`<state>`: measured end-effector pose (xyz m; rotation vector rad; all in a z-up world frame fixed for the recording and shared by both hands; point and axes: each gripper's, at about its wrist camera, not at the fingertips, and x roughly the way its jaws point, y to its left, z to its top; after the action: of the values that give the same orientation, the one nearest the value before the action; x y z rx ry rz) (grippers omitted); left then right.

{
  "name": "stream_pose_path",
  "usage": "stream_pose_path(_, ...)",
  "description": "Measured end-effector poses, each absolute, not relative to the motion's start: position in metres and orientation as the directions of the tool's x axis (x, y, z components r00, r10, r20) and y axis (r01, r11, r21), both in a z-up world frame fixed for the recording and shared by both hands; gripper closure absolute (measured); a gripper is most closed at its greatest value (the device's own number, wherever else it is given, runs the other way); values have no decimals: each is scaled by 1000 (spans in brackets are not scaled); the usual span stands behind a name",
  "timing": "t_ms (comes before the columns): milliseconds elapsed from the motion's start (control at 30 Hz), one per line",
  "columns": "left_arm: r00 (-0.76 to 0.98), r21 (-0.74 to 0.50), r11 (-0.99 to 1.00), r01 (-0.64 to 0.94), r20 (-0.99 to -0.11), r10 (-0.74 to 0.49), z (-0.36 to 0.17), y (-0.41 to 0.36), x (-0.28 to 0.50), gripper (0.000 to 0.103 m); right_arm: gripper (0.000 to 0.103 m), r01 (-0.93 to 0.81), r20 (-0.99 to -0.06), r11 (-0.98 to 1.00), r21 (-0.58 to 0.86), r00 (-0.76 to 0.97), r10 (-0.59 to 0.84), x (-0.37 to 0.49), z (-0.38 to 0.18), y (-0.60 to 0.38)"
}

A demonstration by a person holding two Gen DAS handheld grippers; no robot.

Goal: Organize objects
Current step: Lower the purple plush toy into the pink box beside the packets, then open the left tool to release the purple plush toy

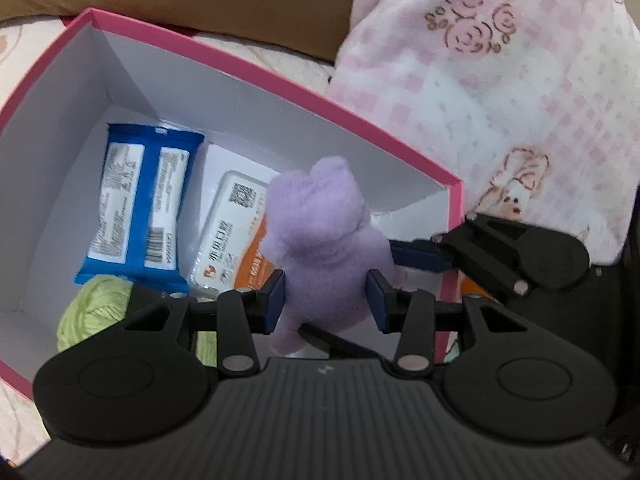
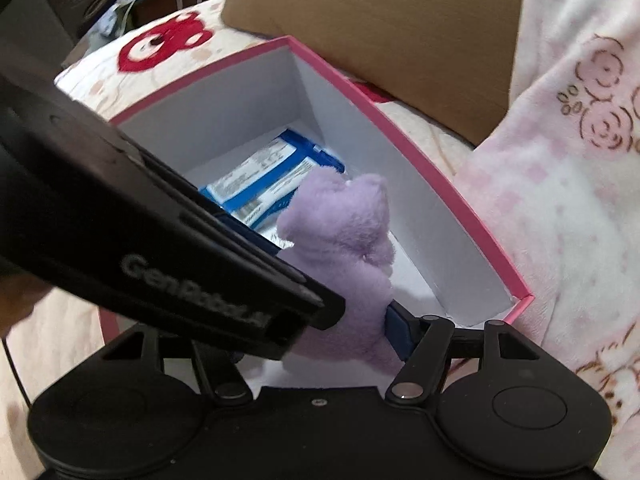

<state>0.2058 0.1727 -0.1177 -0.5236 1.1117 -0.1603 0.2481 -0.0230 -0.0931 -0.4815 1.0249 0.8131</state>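
A small purple plush toy [image 1: 320,240] is hanging over the open pink box [image 1: 256,68], its lower body sitting between the two blue pads of the left gripper [image 1: 326,298]. Those pads are pressing into the toy's sides, so the left jaws are clamping it. The toy's head is pointing away from the camera, toward the box's far wall.

The right gripper [image 2: 316,332] is reaching in from the side. One of its blue fingers [image 2: 400,330] is lying against the toy's lower flank; the other is hidden behind the left gripper's black body, so whether the right jaws are gripping cannot be told.

Lying on the box floor beneath the toy are a blue packet [image 1: 136,204], a white and orange pack [image 1: 230,236] and a green yarn ball [image 1: 96,308].
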Motion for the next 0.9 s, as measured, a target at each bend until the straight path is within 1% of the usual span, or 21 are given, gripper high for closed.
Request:
stream_pose_path(67,448,-481,869,-118,-807,-385,-119,168,205,62,33,-783,-888,622,9,280,365,250,-91,-27)
stream_pose_path(200,459,-510,849,-139,-793,-401,-122,166,208,61,33,-781,-882,623,-46,324,342,248,-89,-27)
stream_pose_path(300,454,-524,837,-158,-791,-410,-127,166,211,61,35,-778,-877,623,-81,353,326,247,-90,-28)
stream_pose_path(400,447,-533,824,-192,-795,-411,-134,167,213,62,35,-775,-869,622,-114,381,316,246,-90,-26)
stream_pose_path(533,493,-520,839,-160,-778,-388,-126,166,206,63,34,-775,-856,616,-143,410,316,242,-89,-29)
stream_pose_path(633,524,-508,853,-119,-762,-381,-113,165,200,63,34,-779,-848,623,-68,374,376,238,-83,-41)
stream_pose_path(800,534,-447,892,-68,-771,-346,-92,162,187,62,34,-776,-810,628,61,328,485,226,-65,-63)
stream_pose_path(900,528,-437,897,-65,-778,-340,-79,161,176,62,34,-786,-800,613,80,316,510,214,-55,-67)
